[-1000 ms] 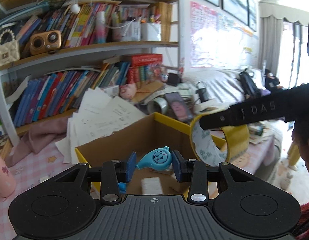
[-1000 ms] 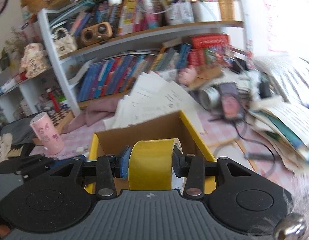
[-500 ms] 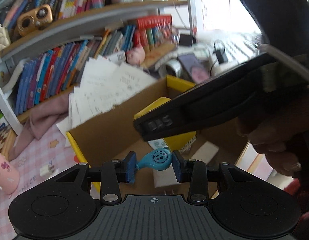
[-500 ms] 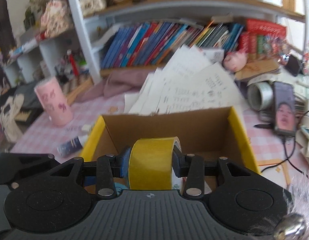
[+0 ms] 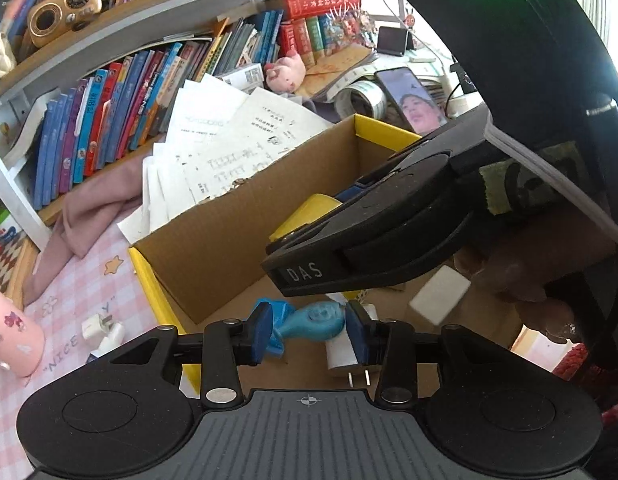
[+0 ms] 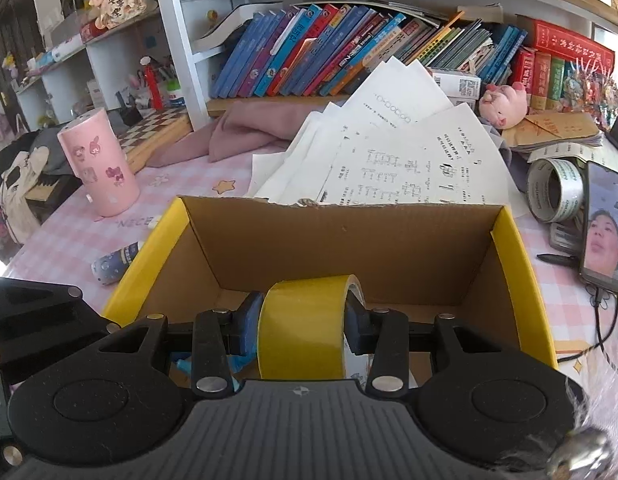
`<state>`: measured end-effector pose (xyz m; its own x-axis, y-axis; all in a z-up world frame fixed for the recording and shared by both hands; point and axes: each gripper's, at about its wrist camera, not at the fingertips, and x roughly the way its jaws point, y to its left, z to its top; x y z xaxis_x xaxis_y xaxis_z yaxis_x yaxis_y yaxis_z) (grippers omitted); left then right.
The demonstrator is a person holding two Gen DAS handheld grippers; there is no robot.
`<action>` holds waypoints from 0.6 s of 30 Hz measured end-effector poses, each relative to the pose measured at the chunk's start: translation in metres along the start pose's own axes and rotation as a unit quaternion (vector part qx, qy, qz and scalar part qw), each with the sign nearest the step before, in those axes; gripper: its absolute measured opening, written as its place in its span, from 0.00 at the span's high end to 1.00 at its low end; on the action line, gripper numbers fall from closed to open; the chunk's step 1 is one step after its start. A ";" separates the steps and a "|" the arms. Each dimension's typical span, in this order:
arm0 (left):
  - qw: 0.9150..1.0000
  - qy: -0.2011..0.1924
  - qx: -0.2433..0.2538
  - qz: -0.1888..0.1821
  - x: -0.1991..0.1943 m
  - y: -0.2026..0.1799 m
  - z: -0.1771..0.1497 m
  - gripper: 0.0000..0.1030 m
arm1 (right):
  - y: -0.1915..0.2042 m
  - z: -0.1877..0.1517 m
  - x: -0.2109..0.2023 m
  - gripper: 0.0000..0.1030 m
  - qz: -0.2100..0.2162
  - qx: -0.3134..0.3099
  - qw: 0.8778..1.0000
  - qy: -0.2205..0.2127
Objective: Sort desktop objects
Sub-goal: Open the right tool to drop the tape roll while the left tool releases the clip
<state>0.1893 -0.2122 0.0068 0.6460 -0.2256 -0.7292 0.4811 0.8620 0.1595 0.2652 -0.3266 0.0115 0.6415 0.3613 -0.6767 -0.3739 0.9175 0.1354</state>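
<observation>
We are mid-sort, with a cardboard box (image 6: 341, 240) as our landmark: open-topped, yellow-edged, standing on a pink checked desk (image 6: 181, 184).

Inside the box we see a white plug adapter (image 5: 345, 354) and a white block (image 5: 439, 294) lying on its floor, so part of the sorting looks done. Outside it, things appear left to gather: a fan of papers (image 6: 389, 160) behind the box's far wall, a pink cup (image 6: 99, 168) well off to its left, a grey tape ring (image 6: 555, 190) and a phone (image 6: 603, 232) to its right, a small tube (image 6: 115, 262) just beside its left wall, and another white plug (image 5: 105, 328) on the desk near that wall.

Our right gripper (image 6: 305, 330) reaches over the box's near edge and tilts downward. Its pads are clamped on the flat sides of a yellow tape roll (image 6: 303, 328), which hangs inside the box above the floor. We cannot tell whether the roll touches the bottom.

Our left gripper (image 5: 309, 328) sits lower, also pointing into the box, below the right one. A small blue toy (image 5: 315, 322) lies between its blue pads, seemingly touching the right pad, with a gap at the left one; we cannot tell if it is gripped or already loose.

We judge both items are at the point of release into the box.
</observation>
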 end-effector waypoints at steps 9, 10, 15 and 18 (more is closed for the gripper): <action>1.000 -0.006 0.010 0.018 -0.004 -0.005 0.002 0.43 | -0.007 0.001 0.002 0.61 0.017 0.023 1.000 0.006; 1.000 -0.008 0.012 0.020 -0.005 -0.006 0.002 0.42 | -0.008 0.001 0.001 0.60 0.019 0.028 0.999 0.004; 0.999 -0.020 0.004 0.032 -0.012 -0.007 -0.001 0.36 | -0.008 0.000 -0.006 0.53 0.021 0.031 0.999 -0.005; 0.999 -0.025 -0.002 0.039 -0.017 -0.007 -0.002 0.36 | -0.008 0.000 -0.014 0.53 0.023 0.031 0.999 -0.009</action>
<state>0.1737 -0.2135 0.0164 0.7100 -0.1797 -0.6809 0.4258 0.8797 0.2118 0.2592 -0.3388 0.0192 0.6366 0.4056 -0.6559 -0.3611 0.9083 0.2113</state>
